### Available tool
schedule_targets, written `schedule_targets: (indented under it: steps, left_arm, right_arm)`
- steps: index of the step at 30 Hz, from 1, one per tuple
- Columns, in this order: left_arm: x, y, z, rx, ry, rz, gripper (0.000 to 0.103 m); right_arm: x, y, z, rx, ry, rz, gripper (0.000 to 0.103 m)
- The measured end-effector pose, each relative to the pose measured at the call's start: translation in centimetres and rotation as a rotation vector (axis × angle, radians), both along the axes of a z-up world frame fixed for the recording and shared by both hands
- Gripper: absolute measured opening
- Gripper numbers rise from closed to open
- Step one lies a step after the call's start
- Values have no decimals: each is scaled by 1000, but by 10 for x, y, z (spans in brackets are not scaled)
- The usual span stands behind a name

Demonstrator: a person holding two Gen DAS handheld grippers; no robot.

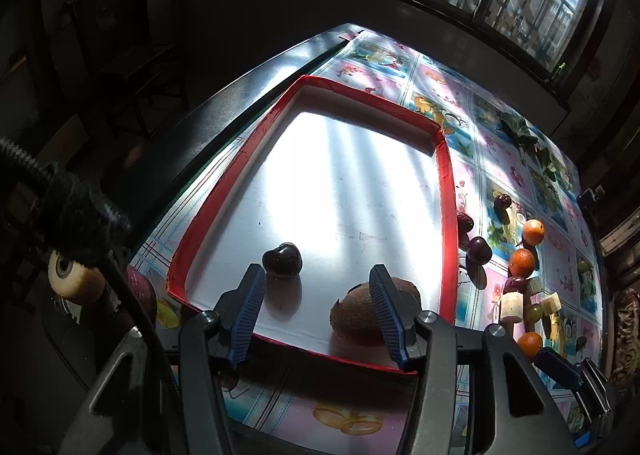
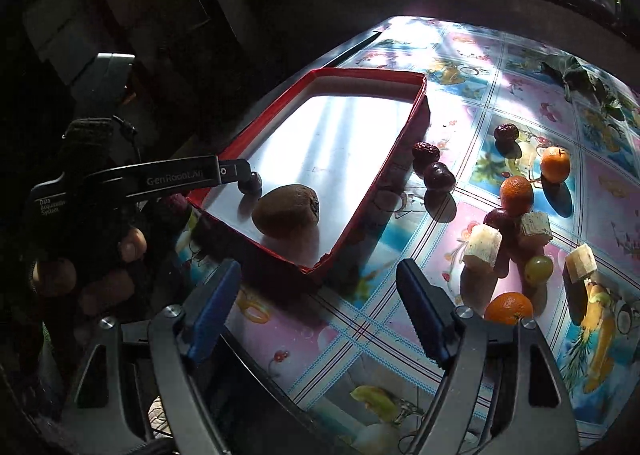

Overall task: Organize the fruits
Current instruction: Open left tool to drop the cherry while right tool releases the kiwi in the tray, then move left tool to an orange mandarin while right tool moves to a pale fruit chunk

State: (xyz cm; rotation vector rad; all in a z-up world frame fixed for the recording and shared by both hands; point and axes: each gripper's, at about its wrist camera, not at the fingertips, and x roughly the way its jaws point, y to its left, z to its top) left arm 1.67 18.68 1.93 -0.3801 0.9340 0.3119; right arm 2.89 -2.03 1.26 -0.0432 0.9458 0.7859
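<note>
A: In the left wrist view, what do we see?

B: We see our left gripper (image 1: 318,287) with its blue ribbed fingers (image 1: 251,295) spread apart, holding nothing, above the near edge of a shallow red-rimmed tray with a white floor (image 1: 450,191). Inside the tray lie a dark red cherry (image 1: 282,259) and a brown fuzzy kiwi (image 1: 356,313), apart from each other; the kiwi sits partly behind the right-hand finger. The tray rests on a desk covered in a glossy fruit-print cloth (image 1: 352,415). To the tray's right, on the cloth, we see more dark fruits (image 1: 479,250) and small oranges (image 1: 522,263).

A: And the right wrist view?

B: Our right gripper (image 2: 320,275) is also spread wide and empty, over the cloth just beside the tray's near corner. Right of it lie oranges (image 2: 516,195), pale banana chunks (image 2: 482,246) and a green grape (image 2: 539,269). The kiwi (image 2: 287,210) lies in the tray's near end, the left gripper's black body above the tray's left edge.
</note>
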Motion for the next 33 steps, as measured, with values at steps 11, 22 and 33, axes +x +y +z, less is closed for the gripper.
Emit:
schedule_targets:
  steps: [11,22,33]
  left_arm:
    - [7,-76,6,-17,-13,-171,58]
    - [2,-127,2,-19,8,-272,62]
    - [7,-174,-13,-13,49,-393,62]
  right_arm:
    - [1,-100,-9,31,38,-214,81]
    - [4,-146,-13,43,35,-319,81]
    - [14,-165,-21,20,-4,-355,81]
